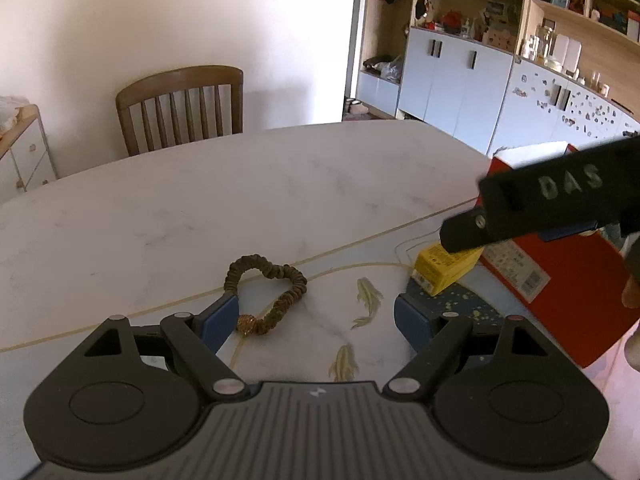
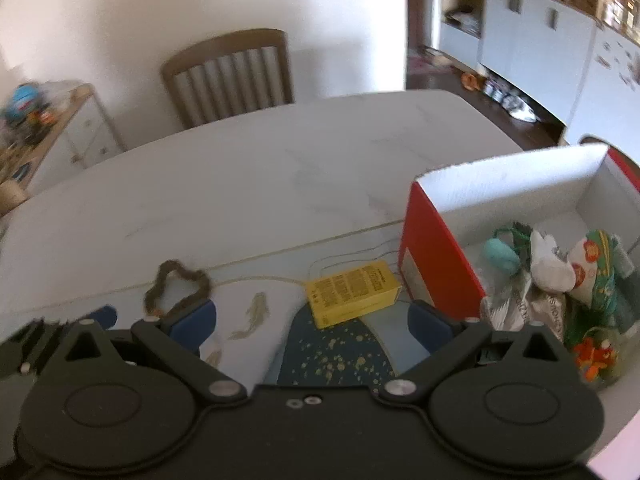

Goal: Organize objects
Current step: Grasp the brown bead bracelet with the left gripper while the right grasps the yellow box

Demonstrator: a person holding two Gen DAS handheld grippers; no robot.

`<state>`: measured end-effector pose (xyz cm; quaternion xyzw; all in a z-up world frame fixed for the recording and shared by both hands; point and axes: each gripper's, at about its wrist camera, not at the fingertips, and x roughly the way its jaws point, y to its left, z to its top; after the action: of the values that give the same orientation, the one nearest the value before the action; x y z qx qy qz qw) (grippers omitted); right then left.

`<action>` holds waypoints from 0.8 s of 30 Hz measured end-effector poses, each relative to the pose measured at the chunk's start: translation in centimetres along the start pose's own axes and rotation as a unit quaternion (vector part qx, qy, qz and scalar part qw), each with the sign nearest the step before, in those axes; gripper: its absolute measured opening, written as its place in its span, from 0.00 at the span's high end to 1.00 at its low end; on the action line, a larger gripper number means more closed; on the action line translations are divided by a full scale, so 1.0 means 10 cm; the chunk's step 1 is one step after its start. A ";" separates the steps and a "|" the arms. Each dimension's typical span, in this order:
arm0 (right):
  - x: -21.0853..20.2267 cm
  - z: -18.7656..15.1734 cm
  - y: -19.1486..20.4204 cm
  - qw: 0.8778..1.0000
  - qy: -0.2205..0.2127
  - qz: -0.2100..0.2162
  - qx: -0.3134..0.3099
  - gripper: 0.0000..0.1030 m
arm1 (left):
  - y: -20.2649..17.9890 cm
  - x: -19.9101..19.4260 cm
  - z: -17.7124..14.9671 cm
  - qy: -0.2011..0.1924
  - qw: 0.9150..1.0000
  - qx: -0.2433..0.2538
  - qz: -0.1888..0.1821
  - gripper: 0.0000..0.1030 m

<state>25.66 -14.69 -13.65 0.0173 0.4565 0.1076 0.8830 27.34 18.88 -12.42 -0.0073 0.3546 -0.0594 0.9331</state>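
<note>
Left wrist: left tongs (image 1: pixel 316 318) spread wide, empty; brown fabric scrunchie (image 1: pixel 265 298) on white marble worktop (image 1: pixel 200 208) at 11 o'clock. Centre over it before closing.

Right wrist: right tongs (image 2: pixel 312 322) agape, empty; yellow cardboard packet (image 2: pixel 352 294) at 12 o'clock, red open box (image 2: pixel 440 256) at 2 o'clock.

Left gripper (image 1: pixel 316 318): jaws spread wide, blue pads (image 1: pixel 218 320) at nine and three o'clock, nothing between them; tilted down toward the surface. Right gripper (image 2: pixel 312 322): jaws likewise wide apart, empty, angled downward; seen from the left wrist as a dark body entering from three o'clock, fingertips pointing toward nine.
</note>
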 end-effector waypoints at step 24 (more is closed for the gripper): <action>0.73 0.16 0.07 0.987 0.050 -0.096 0.115 0.15 | 0.08 0.57 0.02 0.024 0.999 0.020 0.014 0.32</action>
<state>30.91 -12.36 -18.52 0.0695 0.5090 -0.0307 0.8574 31.78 19.00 -16.11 0.0178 0.3754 -0.0534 0.9252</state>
